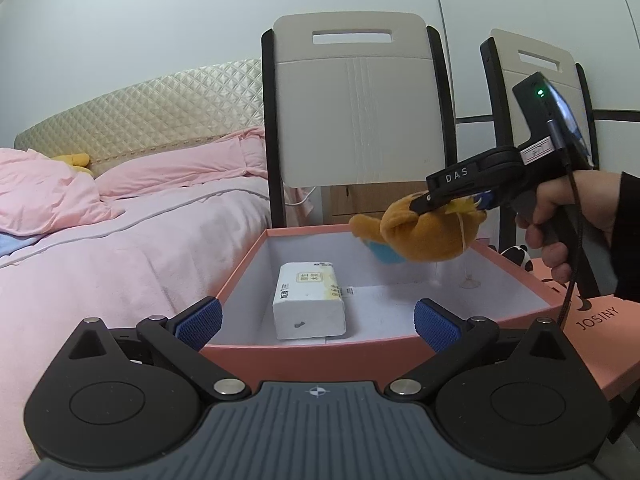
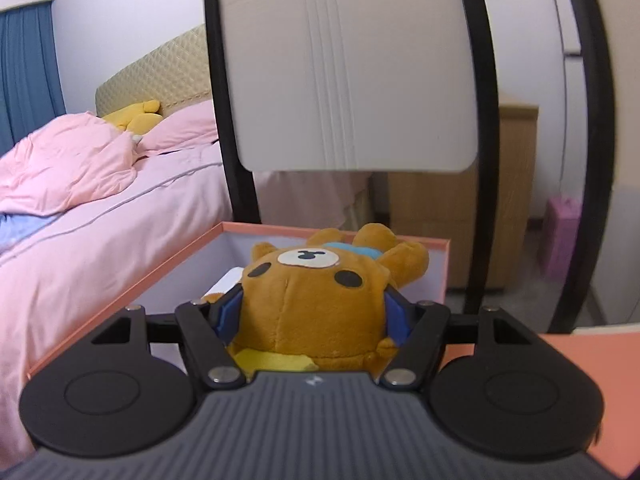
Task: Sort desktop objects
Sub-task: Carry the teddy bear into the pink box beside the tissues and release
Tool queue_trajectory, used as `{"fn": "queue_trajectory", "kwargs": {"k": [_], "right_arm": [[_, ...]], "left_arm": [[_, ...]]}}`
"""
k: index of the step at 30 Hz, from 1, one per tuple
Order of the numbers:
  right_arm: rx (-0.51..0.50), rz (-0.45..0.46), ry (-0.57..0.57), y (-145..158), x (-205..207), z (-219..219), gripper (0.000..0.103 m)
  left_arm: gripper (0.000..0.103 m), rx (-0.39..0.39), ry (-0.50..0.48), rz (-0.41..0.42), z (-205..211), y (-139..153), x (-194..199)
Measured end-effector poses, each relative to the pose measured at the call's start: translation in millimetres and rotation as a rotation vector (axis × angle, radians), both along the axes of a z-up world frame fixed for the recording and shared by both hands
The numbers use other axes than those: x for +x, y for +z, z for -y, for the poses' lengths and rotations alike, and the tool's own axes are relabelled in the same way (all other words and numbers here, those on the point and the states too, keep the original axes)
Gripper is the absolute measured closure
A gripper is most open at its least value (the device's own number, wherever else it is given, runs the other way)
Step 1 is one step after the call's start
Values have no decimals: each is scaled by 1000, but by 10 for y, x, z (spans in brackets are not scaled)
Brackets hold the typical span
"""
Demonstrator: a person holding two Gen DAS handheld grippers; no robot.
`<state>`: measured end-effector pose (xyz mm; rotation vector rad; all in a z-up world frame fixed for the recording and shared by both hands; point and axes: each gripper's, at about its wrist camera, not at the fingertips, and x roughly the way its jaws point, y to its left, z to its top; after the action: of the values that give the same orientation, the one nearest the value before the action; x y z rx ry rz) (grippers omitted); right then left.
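the right gripper (image 2: 314, 312) pinches a brown plush bear (image 2: 316, 300) by its head between blue pads (image 2: 230, 312), holding it in the air over the far right part of an open pink box (image 1: 240, 264). a white tissue pack (image 1: 308, 300) lies on the box floor near its left wall. the left gripper (image 1: 318, 320) is spread and empty, just before the box's near edge.

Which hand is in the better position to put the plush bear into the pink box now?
The right. Its tongs are shut on the plush bear, which hangs over the pink box beside the tissue pack. The left tongs are open, empty, at the box's near wall.
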<state>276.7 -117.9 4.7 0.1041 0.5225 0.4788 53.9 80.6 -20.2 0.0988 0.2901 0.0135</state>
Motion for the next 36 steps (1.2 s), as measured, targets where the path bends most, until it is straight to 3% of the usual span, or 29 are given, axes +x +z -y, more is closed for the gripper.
{"fn": "queue_trajectory", "kwargs": {"k": [6,8,12,13,15,26,33,36], "right_arm": [[-38,-44,6,-122,127,10,29],[-31,-65,2,-182,151,43,20],[34,-78,12,-242,105,156,13],[51,-69,12,-226,62,187,4],[54,-38,-7,-161,-34,231,0],[95,193,-92,132,-755,446,0],[50,333,-173,-109,-1343,467,0],[31,316,-193,-244,-1413,455,0]], "left_arm": [[0,-15,-11,-24,-13,-7,28],[0,-23,-14,-33,-21,-5,37],[0,-38,-23,-47,-25,8,41],[0,-42,-24,-51,-26,9,39],[0,-49,-25,-51,-31,14,28],[0,-56,-33,-4,-9,42,-28],[0,-67,-4,33,-35,63,-31],[0,-67,13,59,-44,66,-41]]}}
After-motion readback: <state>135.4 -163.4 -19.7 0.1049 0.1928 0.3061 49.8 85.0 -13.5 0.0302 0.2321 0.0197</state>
